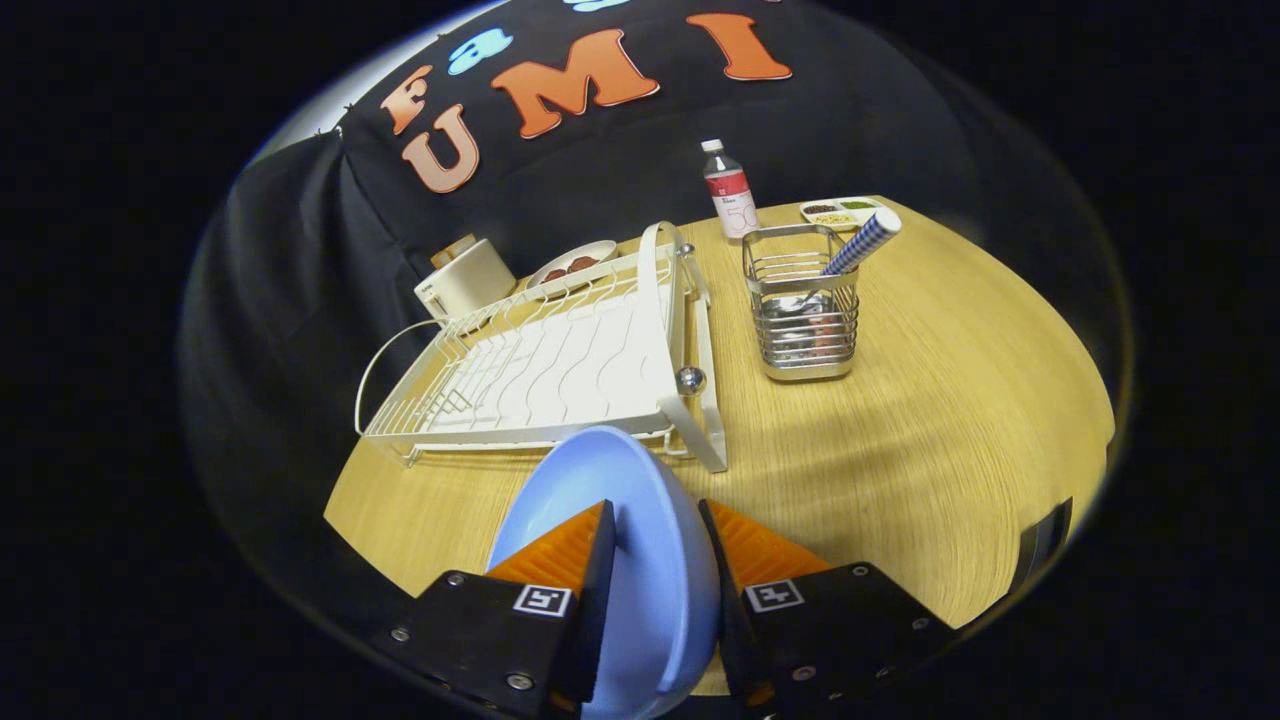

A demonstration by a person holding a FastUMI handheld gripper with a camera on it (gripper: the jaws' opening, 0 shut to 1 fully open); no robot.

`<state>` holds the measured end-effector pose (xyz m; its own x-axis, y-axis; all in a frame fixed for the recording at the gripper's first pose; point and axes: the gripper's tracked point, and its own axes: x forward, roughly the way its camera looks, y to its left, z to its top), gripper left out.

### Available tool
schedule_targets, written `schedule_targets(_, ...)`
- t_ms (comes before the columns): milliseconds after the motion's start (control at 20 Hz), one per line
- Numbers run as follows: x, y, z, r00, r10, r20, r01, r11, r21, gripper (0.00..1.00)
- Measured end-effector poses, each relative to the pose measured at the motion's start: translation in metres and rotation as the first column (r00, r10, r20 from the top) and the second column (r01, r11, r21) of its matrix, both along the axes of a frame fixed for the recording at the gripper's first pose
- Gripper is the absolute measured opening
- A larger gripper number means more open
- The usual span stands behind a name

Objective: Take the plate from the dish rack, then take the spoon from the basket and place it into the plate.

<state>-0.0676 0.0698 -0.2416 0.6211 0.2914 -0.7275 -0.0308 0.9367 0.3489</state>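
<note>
A light blue plate (640, 520) stands on edge between my fingers, held above the wooden table just in front of the white dish rack (560, 360). My gripper (655, 520) is shut on the plate, one finger on each face. Beyond the fingers to the right stands a metal wire basket (803, 320). A spoon with a blue-and-white checked handle (862, 243) leans out of the basket's far right corner. The rack's slots hold nothing.
A clear bottle with a red label (730, 190) and a small white tray of condiments (842, 211) stand behind the basket. A white jar (466, 280) and a dish with dark food (572, 264) sit behind the rack. The round table (950, 420) drops off at the right.
</note>
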Motion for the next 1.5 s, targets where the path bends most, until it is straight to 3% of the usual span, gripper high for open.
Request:
schedule_targets(100,0.004,-0.007,-0.009,1.0,-0.021,0.003,0.021,0.999,-0.039,0.52)
schedule_targets(350,0.026,-0.017,0.006,0.992,-0.088,0.086,0.089,0.996,-0.002,0.52)
schedule_targets(550,0.054,-0.054,0.041,0.954,-0.169,0.248,0.187,0.981,-0.051,0.64)
schedule_targets(750,0.078,-0.085,0.055,0.922,-0.219,0.321,0.266,0.957,-0.113,0.76)
schedule_targets(1050,0.11,-0.108,0.052,0.895,-0.262,0.361,0.332,0.931,-0.149,0.78)
schedule_targets(1200,0.119,-0.109,0.048,0.894,-0.27,0.359,0.34,0.928,-0.148,0.66)
schedule_targets(1250,0.122,-0.109,0.047,0.892,-0.273,0.361,0.344,0.927,-0.149,0.55)
schedule_targets(1500,0.134,-0.099,0.045,0.895,-0.271,0.353,0.329,0.937,-0.114,0.24)
